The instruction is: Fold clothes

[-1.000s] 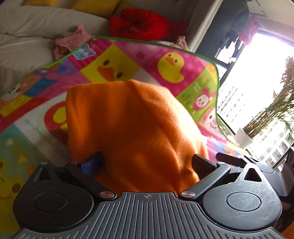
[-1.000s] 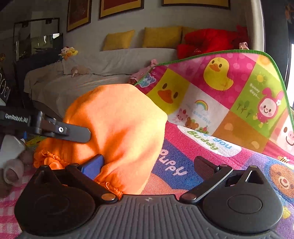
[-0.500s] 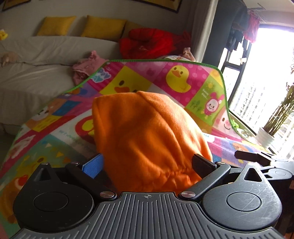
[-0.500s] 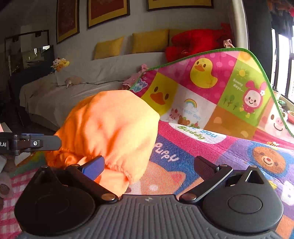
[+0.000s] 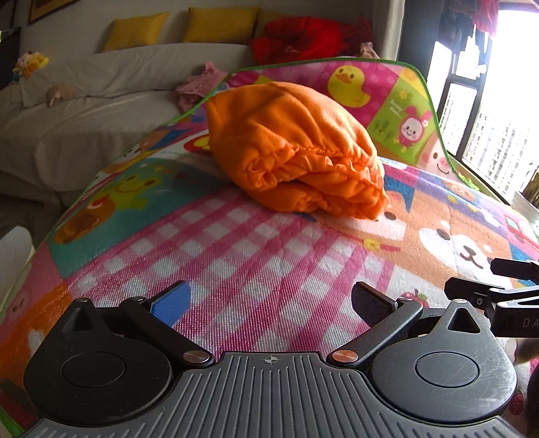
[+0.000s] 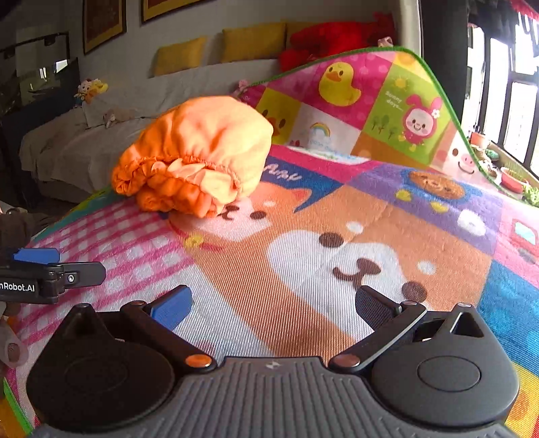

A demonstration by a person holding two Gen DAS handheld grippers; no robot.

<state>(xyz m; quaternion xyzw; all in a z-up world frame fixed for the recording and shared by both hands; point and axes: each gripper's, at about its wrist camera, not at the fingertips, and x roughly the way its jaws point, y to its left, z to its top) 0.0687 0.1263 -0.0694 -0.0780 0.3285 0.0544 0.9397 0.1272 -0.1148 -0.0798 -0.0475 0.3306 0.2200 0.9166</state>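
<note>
Your left gripper (image 5: 271, 303) stands wide, nothing between its fingers, over the pink-and-white checked panel of the play mat (image 5: 256, 256) near the mat's near edge. Blue pad on one finger (image 5: 170, 303), black ribbed pad on the other.

Your right gripper (image 6: 273, 305) is equally wide and holds nothing, above the brown dog-face panel of the mat (image 6: 438, 209), also toward the near edge. Your left gripper's fingers show at the left margin of the right wrist view; your right gripper's fingers show at the right margin of the left wrist view. The two tools sit side by side, apart.

The orange garment (image 5: 296, 151) lies on the mat as a folded bundle, toward the mat's middle and left side, well apart from both tools. In the right wrist view the garment (image 6: 195, 161) shows its gathered, ruffled hem facing you, layers stacked one on another.

The mat's far edge (image 6: 370, 94) stands turned upward, duck and bunny panels facing you. Behind it: a grey sofa (image 5: 101, 101) with yellow cushions (image 5: 219, 23) and a red plush heap (image 5: 303, 37)
</note>
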